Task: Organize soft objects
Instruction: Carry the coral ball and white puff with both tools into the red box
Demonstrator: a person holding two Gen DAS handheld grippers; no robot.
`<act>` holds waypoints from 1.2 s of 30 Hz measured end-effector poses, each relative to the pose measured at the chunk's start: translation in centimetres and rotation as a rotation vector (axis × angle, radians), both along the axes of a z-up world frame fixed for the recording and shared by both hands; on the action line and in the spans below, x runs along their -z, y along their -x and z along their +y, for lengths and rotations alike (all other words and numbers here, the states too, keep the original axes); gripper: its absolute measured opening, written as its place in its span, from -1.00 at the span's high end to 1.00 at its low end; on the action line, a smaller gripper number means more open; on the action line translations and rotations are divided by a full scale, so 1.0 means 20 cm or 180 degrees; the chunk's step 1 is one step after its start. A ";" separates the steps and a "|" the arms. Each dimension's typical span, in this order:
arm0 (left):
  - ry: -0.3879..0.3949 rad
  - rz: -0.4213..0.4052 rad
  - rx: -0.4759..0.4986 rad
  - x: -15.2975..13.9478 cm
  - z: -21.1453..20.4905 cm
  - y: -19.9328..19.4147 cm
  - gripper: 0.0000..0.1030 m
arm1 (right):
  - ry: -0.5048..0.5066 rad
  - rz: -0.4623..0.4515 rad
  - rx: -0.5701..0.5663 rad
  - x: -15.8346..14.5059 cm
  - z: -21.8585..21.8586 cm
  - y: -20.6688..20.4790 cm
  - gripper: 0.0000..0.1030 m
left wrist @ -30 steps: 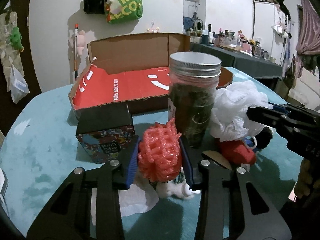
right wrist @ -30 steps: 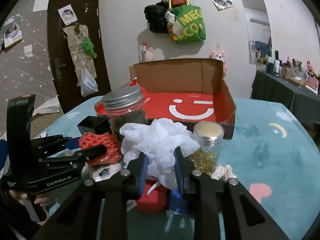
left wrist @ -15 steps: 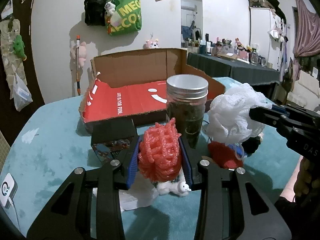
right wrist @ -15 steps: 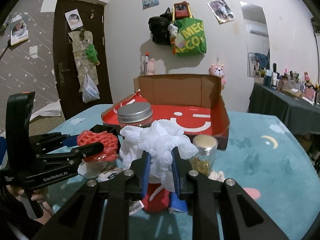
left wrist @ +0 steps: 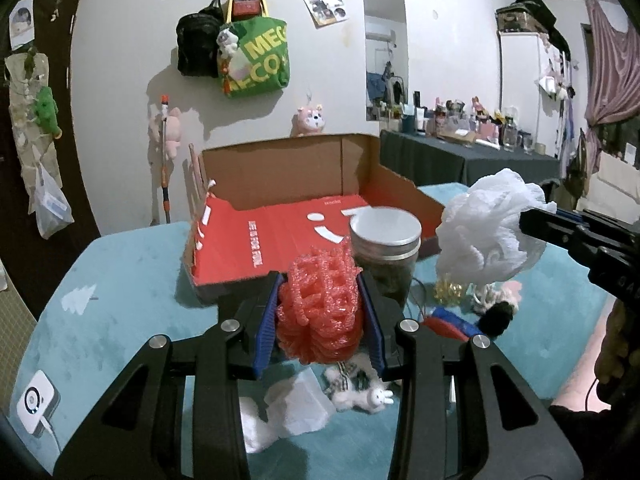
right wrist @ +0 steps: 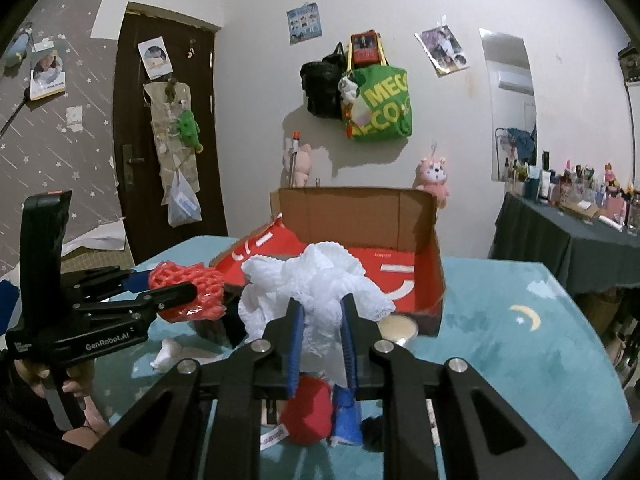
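Red mesh ball (left wrist: 318,304) between left fingers (left wrist: 266,326), white puff (right wrist: 316,300) between right.

I see a white plaster wall (right wrist: 248,92) hung with a green tote bag (right wrist: 382,110), a dark brown door (right wrist: 160,128) at left, and a dark-clothed side table (left wrist: 472,160) crowded with bottles.

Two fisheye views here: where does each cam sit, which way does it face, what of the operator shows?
Left wrist: on the left hand-held gripper, facing the red box; shut on the red mesh ball; right hand-held gripper at right edge.
Right wrist: on the right hand-held gripper, facing the same box; shut on the white mesh ball; left hand-held gripper and hand at left.
Shared: box, both balls.
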State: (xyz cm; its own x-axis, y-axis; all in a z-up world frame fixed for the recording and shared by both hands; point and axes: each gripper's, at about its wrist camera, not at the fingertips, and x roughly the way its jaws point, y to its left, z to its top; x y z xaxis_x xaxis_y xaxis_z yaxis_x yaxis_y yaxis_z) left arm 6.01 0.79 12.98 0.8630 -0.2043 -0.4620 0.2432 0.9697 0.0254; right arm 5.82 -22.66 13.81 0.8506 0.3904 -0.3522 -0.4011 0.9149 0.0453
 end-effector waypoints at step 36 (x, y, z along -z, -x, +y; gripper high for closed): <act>-0.0398 0.0241 0.0410 -0.32 -0.02 -0.62 0.31 | 0.0538 0.0121 -0.0257 -0.30 0.08 -0.73 0.64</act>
